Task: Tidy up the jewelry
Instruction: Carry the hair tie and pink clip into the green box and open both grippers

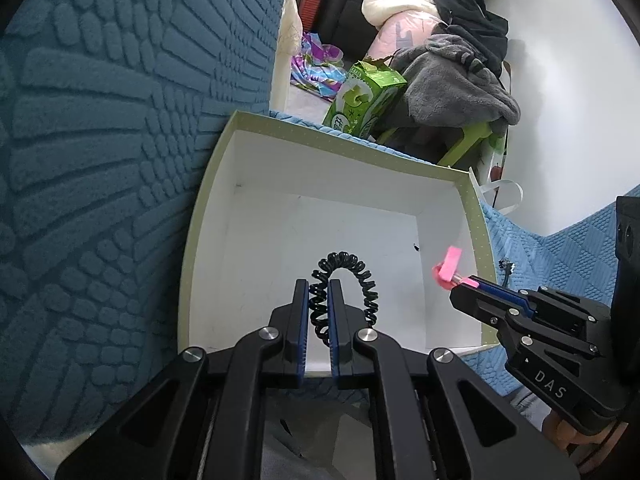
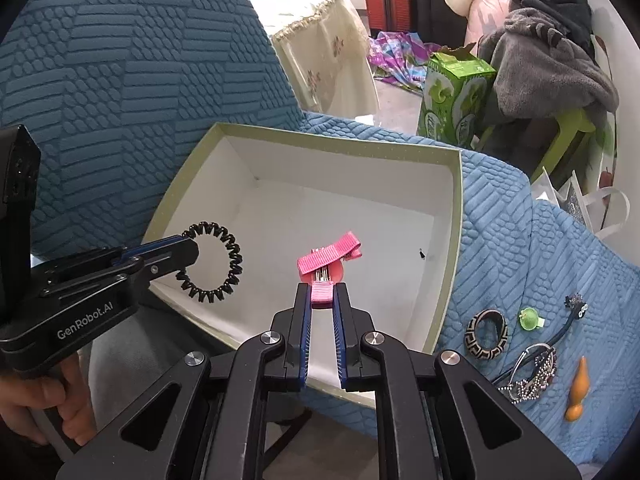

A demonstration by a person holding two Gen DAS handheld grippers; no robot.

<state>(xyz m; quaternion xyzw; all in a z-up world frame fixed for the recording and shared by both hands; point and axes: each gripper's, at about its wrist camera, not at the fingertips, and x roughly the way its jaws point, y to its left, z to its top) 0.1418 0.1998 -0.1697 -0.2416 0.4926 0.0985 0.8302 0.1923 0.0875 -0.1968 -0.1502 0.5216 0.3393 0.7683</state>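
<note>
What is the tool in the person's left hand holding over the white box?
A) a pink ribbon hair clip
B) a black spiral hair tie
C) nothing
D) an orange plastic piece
B: the left tool is shut on the black spiral hair tie over the green-rimmed white cardboard box, while the right tool grips the pink ribbon hair clip.

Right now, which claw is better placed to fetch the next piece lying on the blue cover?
Right. The patterned bangle, green clip and beaded bracelet lie beside the box on the right claw's side; it must first drop its pink hair clip.
</note>
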